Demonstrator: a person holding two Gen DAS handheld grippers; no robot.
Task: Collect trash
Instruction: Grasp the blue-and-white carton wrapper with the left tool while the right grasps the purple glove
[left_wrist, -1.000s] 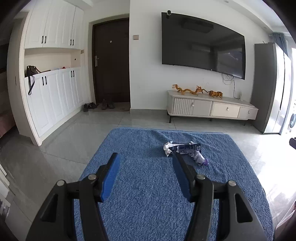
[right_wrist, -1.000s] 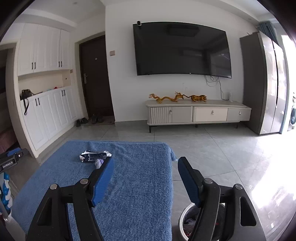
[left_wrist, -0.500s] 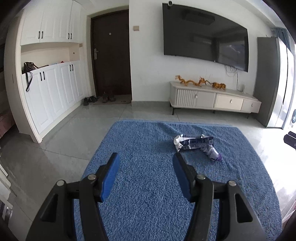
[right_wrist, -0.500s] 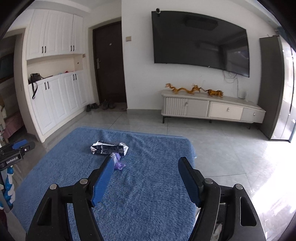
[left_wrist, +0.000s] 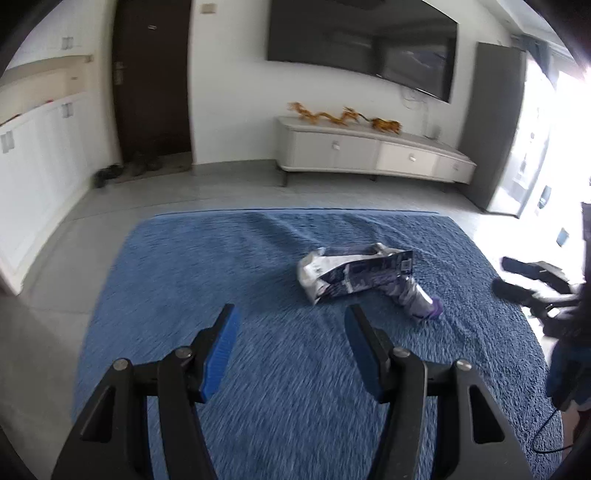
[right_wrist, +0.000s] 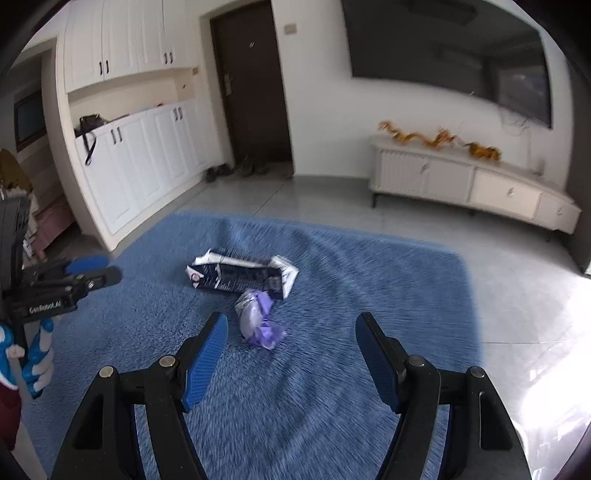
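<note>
Two pieces of trash lie on a blue rug (left_wrist: 258, 369): a flattened dark-and-silver wrapper (left_wrist: 351, 275) and a crumpled purple-and-silver wrapper (left_wrist: 417, 295) touching its right end. My left gripper (left_wrist: 291, 314) is open and empty, above the rug, short of the flat wrapper. In the right wrist view the flat wrapper (right_wrist: 240, 275) lies beyond the crumpled wrapper (right_wrist: 256, 319). My right gripper (right_wrist: 291, 321) is open and empty, with the crumpled wrapper between its fingertips and a little beyond them. Each gripper shows at the edge of the other's view.
The rug (right_wrist: 332, 369) lies on a grey tiled floor (right_wrist: 517, 295). A low white TV cabinet (left_wrist: 373, 155) stands against the far wall under a wall TV. White cupboards (right_wrist: 140, 162) line the left wall beside a dark door. Shoes (right_wrist: 236, 170) lie by the door.
Both grippers have moved forward and down toward the trash, which now looks larger and closer. The right gripper swung left, bringing the crumpled wrapper between its fingers. Jaws stayed open.
</note>
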